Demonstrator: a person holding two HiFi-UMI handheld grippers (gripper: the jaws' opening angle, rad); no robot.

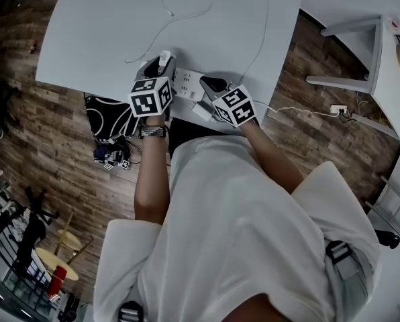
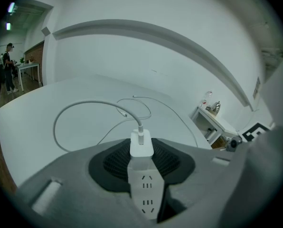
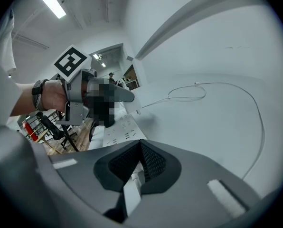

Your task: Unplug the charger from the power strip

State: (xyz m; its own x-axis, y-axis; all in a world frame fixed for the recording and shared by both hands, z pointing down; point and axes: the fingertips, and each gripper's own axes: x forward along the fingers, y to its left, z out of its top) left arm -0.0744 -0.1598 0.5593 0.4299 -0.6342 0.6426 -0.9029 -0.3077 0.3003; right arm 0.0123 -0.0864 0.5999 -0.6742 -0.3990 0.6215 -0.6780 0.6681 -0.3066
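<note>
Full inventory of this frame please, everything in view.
table: 1, white, centre.
power strip: 1, white, table's near edge.
charger: 1, white, plugged into the strip's left end.
charger cable: 1, white, looped across the table.
thin cord: 1, pale, table's right side.
floor socket: 1, white, wood floor at right, corded.
second table: 1, white, far right.
shirt: 1, white, bottom.
wristband: 1, dark, left wrist.
left gripper: 1, grey, open, jaws either side of the charger.
right gripper: 1, grey, shut on the power strip's right end.

Charger point(image 2: 141, 147) in power strip point(image 2: 146, 194) on table point(image 2: 37, 115)
</note>
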